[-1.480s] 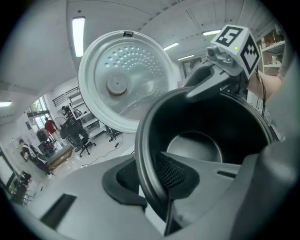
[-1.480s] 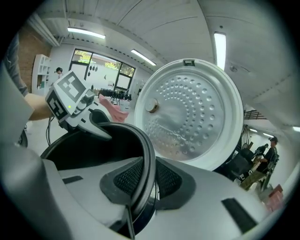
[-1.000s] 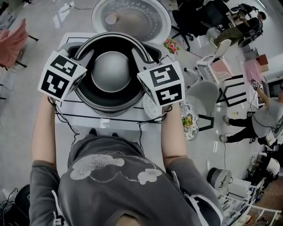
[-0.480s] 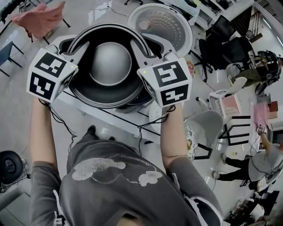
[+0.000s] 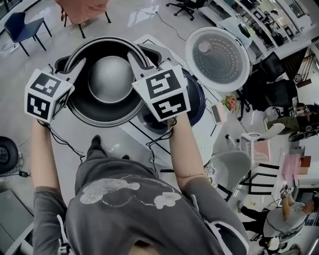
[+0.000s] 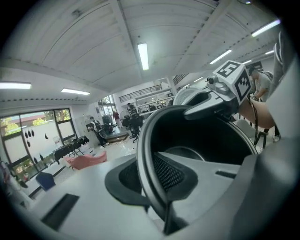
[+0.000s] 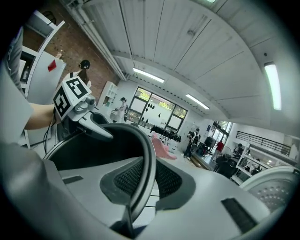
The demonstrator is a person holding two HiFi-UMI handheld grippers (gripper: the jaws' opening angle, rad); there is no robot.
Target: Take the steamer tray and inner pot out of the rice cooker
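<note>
The dark inner pot (image 5: 107, 107) with its pale grey bottom hangs in the air to the left of the rice cooker (image 5: 197, 102). My left gripper (image 5: 75, 67) is shut on the pot's left rim, and my right gripper (image 5: 137, 55) is shut on its right rim. In the left gripper view the rim (image 6: 146, 164) runs between the two pads, with the right gripper (image 6: 220, 93) across the pot. The right gripper view shows the rim (image 7: 149, 164) pinched the same way, and the left gripper (image 7: 79, 112) opposite. I see no steamer tray.
The cooker's round perforated lid (image 5: 218, 58) stands open at the upper right. The cooker sits on a white table (image 5: 134, 127). A grey chair (image 5: 229, 167) stands on the right, a pink-draped chair (image 5: 82, 7) and a blue chair (image 5: 20, 25) at the top left.
Both grippers have carried the inner pot leftward, away from the cooker body. The cooker and its open lid now lie to the right of the pot. Both grips are unchanged.
</note>
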